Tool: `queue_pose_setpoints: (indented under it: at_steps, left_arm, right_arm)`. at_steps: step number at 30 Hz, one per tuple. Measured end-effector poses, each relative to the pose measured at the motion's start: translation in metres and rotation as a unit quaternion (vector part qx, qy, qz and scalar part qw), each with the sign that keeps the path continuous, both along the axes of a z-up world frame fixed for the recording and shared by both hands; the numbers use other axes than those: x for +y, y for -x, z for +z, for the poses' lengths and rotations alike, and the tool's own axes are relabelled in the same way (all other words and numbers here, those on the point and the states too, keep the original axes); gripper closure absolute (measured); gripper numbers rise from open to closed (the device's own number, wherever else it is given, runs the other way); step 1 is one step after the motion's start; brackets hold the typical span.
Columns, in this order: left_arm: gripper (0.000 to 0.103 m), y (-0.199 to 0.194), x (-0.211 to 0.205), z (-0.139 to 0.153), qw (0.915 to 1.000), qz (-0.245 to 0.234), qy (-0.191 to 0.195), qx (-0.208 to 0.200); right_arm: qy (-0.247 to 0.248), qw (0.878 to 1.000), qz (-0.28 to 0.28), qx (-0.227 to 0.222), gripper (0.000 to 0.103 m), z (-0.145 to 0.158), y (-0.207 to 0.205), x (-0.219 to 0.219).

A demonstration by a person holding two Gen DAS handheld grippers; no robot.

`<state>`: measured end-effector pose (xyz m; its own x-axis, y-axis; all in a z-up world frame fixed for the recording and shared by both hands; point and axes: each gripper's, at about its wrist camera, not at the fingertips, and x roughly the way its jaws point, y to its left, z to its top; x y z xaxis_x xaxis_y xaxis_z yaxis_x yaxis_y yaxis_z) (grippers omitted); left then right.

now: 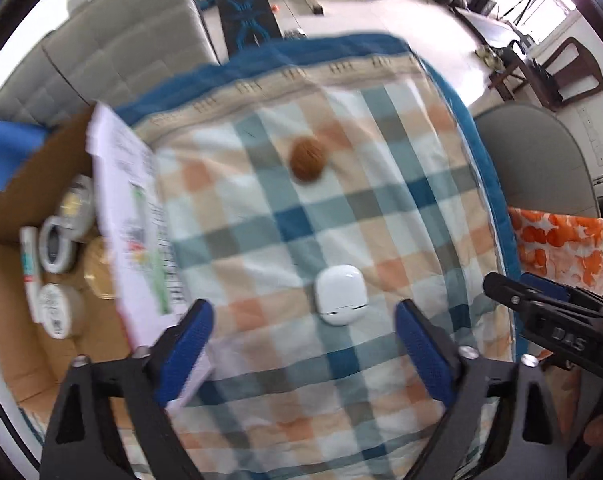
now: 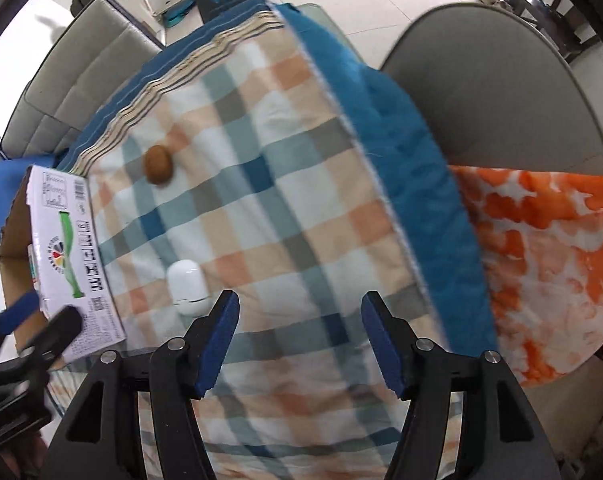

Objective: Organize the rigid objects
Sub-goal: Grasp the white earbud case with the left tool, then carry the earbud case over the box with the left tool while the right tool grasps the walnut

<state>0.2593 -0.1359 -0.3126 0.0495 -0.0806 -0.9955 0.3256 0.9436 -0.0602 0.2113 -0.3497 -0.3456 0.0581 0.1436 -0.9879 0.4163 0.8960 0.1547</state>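
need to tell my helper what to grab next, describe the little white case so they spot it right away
On the checked cloth, beside the cardboard box, two loose things remain. The white case is the smooth, rounded one nearer the grippers; the other is a brown ball farther away.

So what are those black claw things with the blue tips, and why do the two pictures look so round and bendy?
They are two grabbing tools, and a person holds one in each hand. Each tool carries a small camera with a very wide lens, which bends the picture. One picture looks out from the left gripper, the other from the right gripper. Both are open and hold nothing.

Below them is a checked cloth. On it lie a white case with rounded corners and a brown round thing; the picture is too blurry to tell what that is. Beside the cloth stands a cardboard box with a printed white flap. Inside it are a roll of tape and some small tubs and jars, already tidied away.
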Motion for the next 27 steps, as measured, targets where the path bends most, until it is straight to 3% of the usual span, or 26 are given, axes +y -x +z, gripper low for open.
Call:
queue_pose_setpoints:
  at_steps: [3, 8, 11, 12, 13, 20, 27]
  left_arm:
    - [0.031, -0.003, -0.018, -0.039, 0.9991, -0.002, -0.013, 0.041]
    - [0.031, -0.01, -0.034, -0.084, 0.9959, -0.009, -0.045, 0.078]
    - [0.044, -0.013, -0.034, -0.1, 0.9944, -0.004, -0.048, 0.094]
    - [0.06, -0.013, -0.033, -0.103, 0.994, -0.002, -0.044, 0.1]
    - [0.059, -0.013, -0.033, -0.105, 0.9937, 0.0, -0.043, 0.104]
    - [0.06, -0.011, -0.025, -0.087, 0.9959, 0.005, -0.026, 0.086]
    - [0.06, -0.025, -0.01, -0.025, 0.9996, 0.011, -0.012, 0.024]
  right_arm:
    - [-0.008, 1.0, -0.017, 0.005, 0.037, -0.002, 0.008, -0.024]
    - [-0.019, 0.999, -0.027, 0.01, 0.037, -0.01, 0.006, -0.032]
    - [-0.025, 0.999, -0.023, 0.008, 0.037, -0.013, 0.002, -0.031]
    - [-0.027, 0.999, -0.021, 0.007, 0.037, -0.014, 0.0, -0.03]
    - [-0.026, 0.999, -0.017, 0.008, 0.037, -0.015, -0.002, -0.027]
    - [-0.025, 0.999, 0.013, 0.015, 0.037, -0.018, -0.016, -0.011]
    - [-0.022, 0.999, 0.024, 0.005, 0.037, -0.007, -0.035, -0.001]
